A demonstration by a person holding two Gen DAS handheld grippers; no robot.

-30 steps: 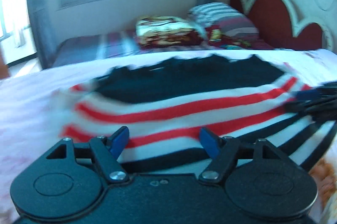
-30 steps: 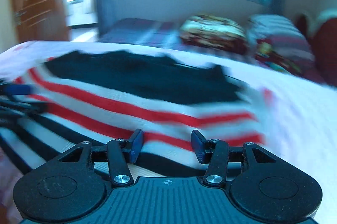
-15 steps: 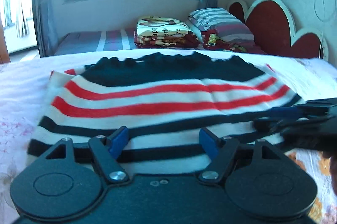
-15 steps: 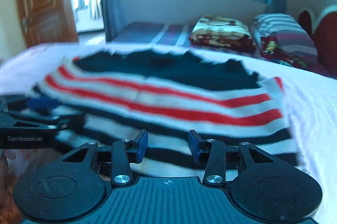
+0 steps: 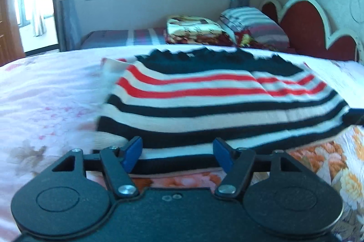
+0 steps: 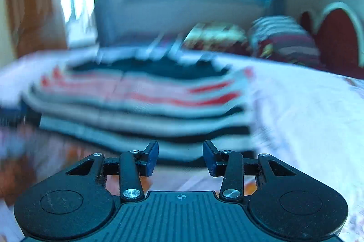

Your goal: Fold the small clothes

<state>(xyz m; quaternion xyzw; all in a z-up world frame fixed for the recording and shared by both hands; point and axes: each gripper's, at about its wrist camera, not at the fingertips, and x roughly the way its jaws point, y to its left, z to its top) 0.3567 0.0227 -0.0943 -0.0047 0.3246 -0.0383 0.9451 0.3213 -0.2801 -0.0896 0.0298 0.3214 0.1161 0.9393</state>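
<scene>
Facing the striped sweater (image 5: 218, 103) from its near hem, the left gripper (image 5: 178, 153) has been narrowing, jaws apart, nothing between them; the stripes' long axis runs crosswise on the floral bedsheet (image 5: 45, 105). Right-wrist view, blurred: the right gripper (image 6: 180, 156), jaws apart and empty, sits equally near the hem. No writing is legible.

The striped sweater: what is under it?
The sweater lies on the bed's floral sheet, which shows all around it. Whatever lies directly beneath the sweater is covered and cannot be seen.
</scene>
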